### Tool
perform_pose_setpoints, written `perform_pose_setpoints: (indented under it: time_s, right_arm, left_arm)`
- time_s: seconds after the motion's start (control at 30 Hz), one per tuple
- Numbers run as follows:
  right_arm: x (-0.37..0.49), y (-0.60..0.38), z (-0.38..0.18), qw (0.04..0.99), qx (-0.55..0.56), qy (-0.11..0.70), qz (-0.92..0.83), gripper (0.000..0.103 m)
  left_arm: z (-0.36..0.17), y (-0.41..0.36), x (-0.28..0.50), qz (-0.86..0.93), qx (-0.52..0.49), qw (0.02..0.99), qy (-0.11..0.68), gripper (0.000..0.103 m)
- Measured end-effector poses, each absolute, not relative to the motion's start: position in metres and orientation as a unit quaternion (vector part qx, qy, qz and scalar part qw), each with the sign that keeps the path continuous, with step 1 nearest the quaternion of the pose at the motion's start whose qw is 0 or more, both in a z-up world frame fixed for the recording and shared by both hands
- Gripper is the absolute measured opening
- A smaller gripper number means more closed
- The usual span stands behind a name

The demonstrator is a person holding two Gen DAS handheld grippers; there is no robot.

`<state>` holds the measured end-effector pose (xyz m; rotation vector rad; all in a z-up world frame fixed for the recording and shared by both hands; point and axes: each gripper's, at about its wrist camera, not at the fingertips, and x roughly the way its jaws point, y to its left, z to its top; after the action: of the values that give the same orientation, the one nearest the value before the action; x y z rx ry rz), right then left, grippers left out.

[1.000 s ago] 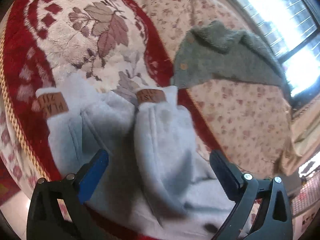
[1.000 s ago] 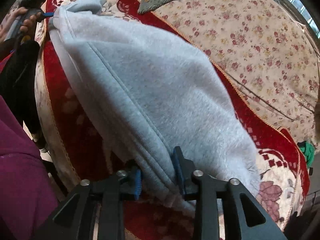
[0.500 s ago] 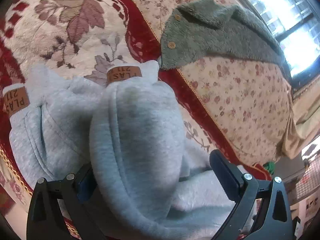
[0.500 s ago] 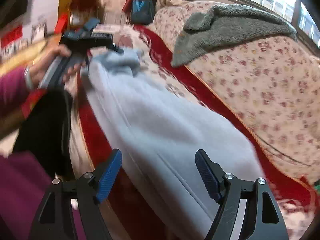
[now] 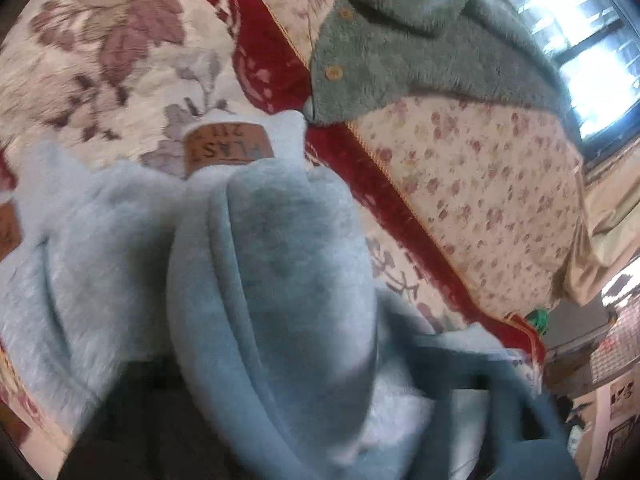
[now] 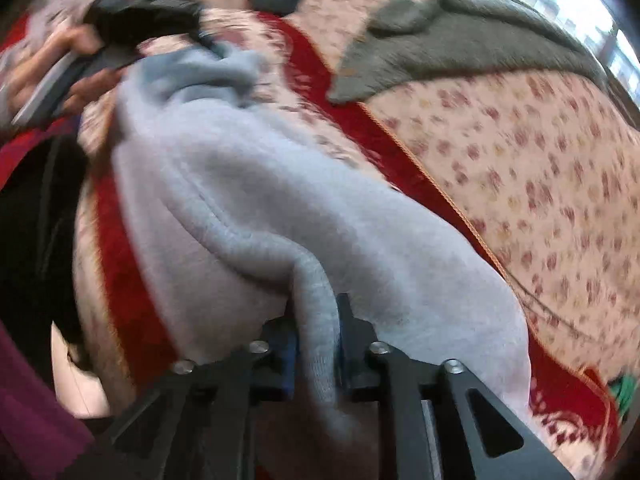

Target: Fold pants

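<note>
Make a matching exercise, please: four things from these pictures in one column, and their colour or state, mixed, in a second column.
1. pants
2. fuzzy jacket
3. right gripper
4. leg patch

a. brown, with letters
b. grey-green, lying on the flowered cover
c. shut on a fold of cloth
d. light grey fleece

Pairs: 1-d, 2-b, 3-c, 4-a
</note>
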<state>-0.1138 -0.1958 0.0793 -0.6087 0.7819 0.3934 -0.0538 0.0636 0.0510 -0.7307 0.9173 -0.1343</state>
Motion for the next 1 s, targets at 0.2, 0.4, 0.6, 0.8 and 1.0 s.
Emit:
perform_pose_setpoints:
  time_s: [0.2, 0.4, 0.6, 0.8, 1.0]
  right_arm:
    - [-0.083, -0.226, 0.142, 0.906, -0.279, 0.3, 0.111, 0.011]
    - [-0.059, -0.266, 0.222, 0.945, -0.237, 0.225, 0.019, 0.011]
    - [-0.093, -0.266, 0.23, 0.943, -0.225, 0.238, 0.066, 0.011]
    - [-0.14, -0.21, 0.119, 0.872, -0.261, 0.366, 0.194, 0.01]
    - [-0.144, -0.199, 0.055, 0.821, -0.292, 0.442, 0.213, 0.01]
  left_arm:
    - [0.109, 0.053, 0.003, -0.086, -0.337, 0.852, 0.392, 0.009]
    - [0.199, 0.026, 0.033, -0.147, -0.3, 0.888, 0.316, 0.009]
    - [0.172, 0.046, -0.016, -0.119, -0.286, 0.89, 0.334, 0.009]
    - [0.043, 0.099, -0.088, 0.03, -0.279, 0.852, 0.441, 0.009]
    - [0.025, 0.119, -0.13, 0.042, -0.327, 0.858, 0.394, 0.037]
